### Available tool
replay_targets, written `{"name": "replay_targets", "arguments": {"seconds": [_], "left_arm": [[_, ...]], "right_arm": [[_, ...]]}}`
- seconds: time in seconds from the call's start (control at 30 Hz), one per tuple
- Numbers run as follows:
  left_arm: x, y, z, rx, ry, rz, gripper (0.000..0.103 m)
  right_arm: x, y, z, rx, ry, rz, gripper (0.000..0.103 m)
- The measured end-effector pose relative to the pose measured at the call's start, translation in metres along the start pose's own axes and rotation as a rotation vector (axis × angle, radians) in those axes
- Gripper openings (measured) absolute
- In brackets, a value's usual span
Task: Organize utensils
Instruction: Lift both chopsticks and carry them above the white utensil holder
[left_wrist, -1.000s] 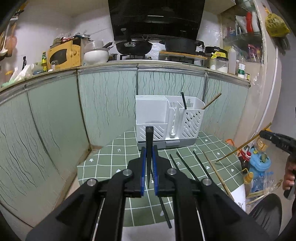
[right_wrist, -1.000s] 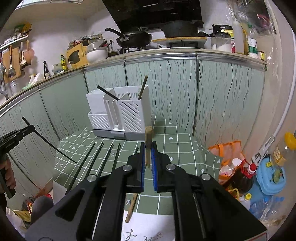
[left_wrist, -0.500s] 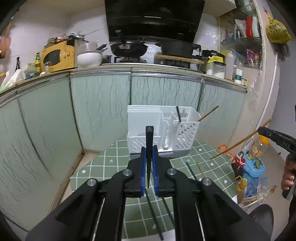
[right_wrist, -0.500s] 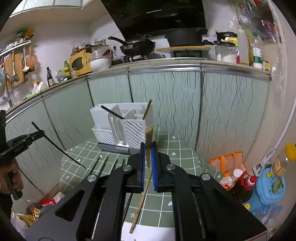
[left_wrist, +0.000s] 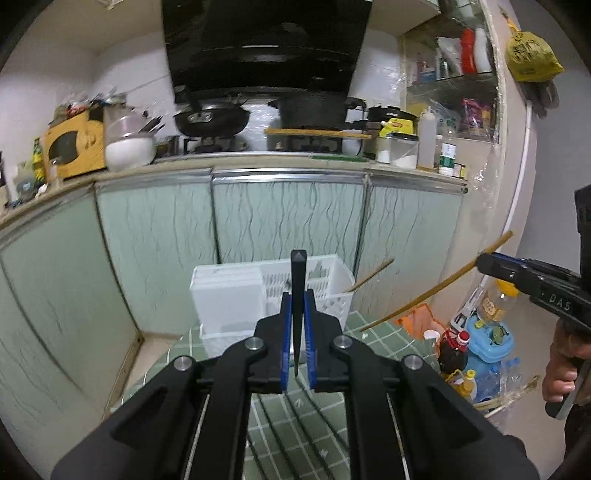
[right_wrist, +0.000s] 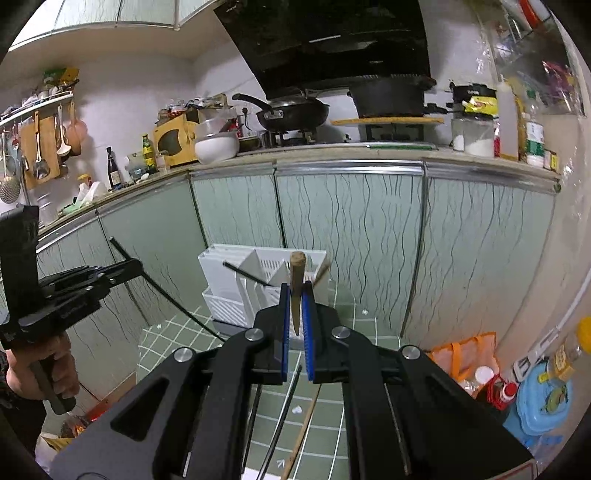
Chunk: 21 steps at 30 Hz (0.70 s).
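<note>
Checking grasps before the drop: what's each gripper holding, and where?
Left gripper: black chopstick, near its thick end. Right gripper: wooden chopstick, near its thick end.

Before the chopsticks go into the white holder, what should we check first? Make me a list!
1. Left gripper pinches the black chopstick: ok, shut on it.
2. Right gripper pinches the brown wooden chopstick: ok, shut on it.
3. White plastic utensil holder stands upright on the green tiled mat: ok.
4. Holder has room: ok, only one black chopstick and one wooden chopstick seen leaning in its slotted part.
5. The two held chopsticks are apart from each other: ok.
6. Which compartment each colour belongs in: cannot tell.
</note>
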<state>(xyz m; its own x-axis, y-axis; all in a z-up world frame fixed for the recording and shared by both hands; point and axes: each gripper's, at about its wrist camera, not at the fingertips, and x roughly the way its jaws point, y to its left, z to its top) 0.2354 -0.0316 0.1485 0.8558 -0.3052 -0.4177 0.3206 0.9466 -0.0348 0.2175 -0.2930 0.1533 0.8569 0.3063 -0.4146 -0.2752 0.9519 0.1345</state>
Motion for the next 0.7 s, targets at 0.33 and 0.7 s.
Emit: {"name": "replay_targets", "arguments": {"seconds": [0.33, 0.7], "left_arm": [[0.033, -0.012, 0.058, -0.009, -0.05, -0.031, 0.006], [0.088, -0.003, 0.089, -0.08, -0.034, -0.09, 0.006]], "right_arm": [[0.025, 0.003, 0.051, -0.042, -0.008, 0.014, 0.006], [0.072, -0.012, 0.063, -0.041, 0.037, 0.013, 0.006]]}}
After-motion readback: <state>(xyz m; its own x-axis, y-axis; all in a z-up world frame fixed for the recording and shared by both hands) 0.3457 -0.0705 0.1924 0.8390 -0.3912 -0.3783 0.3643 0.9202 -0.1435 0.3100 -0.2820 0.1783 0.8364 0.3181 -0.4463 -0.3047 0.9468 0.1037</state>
